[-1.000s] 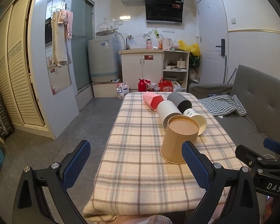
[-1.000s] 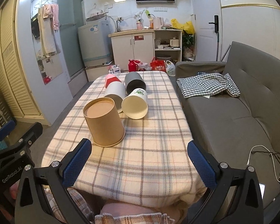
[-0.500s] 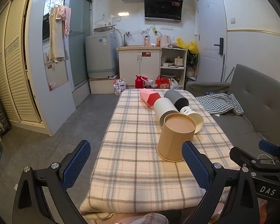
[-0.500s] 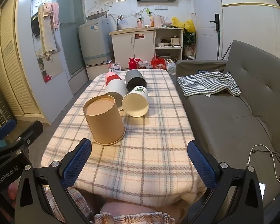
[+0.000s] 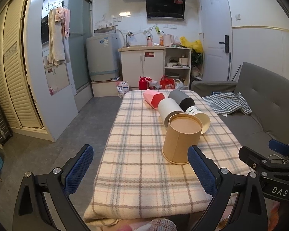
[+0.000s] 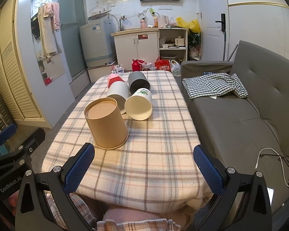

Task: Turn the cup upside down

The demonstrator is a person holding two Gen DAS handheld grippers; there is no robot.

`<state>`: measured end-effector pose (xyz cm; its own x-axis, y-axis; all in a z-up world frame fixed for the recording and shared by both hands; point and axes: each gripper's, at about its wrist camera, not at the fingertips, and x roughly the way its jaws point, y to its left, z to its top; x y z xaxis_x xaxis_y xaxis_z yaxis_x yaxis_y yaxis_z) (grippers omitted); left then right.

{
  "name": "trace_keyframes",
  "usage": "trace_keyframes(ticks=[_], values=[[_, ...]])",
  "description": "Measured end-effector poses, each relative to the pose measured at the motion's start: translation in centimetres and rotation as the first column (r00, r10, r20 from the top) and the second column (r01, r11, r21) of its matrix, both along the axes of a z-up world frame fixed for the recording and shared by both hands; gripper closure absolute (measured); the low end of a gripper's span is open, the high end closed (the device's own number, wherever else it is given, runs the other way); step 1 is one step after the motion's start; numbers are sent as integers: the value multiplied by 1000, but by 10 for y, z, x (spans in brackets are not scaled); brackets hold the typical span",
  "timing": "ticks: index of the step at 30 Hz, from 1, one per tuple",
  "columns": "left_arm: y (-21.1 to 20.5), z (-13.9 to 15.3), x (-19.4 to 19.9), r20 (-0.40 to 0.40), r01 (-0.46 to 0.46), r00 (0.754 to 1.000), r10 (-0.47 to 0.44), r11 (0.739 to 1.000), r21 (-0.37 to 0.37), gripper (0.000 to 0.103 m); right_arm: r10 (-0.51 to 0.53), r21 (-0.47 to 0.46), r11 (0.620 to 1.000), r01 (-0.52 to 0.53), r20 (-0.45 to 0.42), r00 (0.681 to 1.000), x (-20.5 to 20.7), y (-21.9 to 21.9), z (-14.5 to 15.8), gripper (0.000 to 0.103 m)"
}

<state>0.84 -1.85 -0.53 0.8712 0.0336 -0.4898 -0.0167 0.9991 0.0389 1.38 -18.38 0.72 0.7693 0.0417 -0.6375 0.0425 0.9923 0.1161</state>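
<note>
Over the last second both views have drawn back a little and risen: the brown paper cup (image 5: 181,138) sits lower and slightly farther off in each frame than it did, and more of the desk's (image 5: 136,175) near edge now shows under the claws. The cup itself has not shifted. It stands mouth-down on the plaid cloth, flat base up, wide rim against the fabric, ahead of the left claw (image 5: 140,167) and toward its right finger, and ahead of the right claw (image 6: 142,165) and toward its left finger.

Both claws are released, fingers spread wide with nothing between them, and neither touches the cup (the left claw's right pad overlaps the cup's foot in its own view, but the right wrist view shows open cloth between the cup and the claws).

Beyond the brown cup, farther from both claws, four more cups lie on their sides: a white cup with green print (image 6: 139,105) just behind it, mouth toward the cameras, a plain white cup (image 6: 117,94) beside that, then a grey cup (image 6: 137,81) and a pink and red cup (image 6: 113,79) at the far end.

Taken together, the inverted cup and the retreating, empty claws suggest the flip is done for this cup and the hands are pulling clear. Whether the lying cups are also meant to be turned, the task sentence does not settle.
</note>
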Motion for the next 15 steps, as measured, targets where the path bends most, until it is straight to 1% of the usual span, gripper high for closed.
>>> trace_keyframes(ticks=[15], values=[[3,-1,-2,3,-4,1000,4,1000,-4,2,-2,0,1000,2,-2,1000,0,-1,0,0]])
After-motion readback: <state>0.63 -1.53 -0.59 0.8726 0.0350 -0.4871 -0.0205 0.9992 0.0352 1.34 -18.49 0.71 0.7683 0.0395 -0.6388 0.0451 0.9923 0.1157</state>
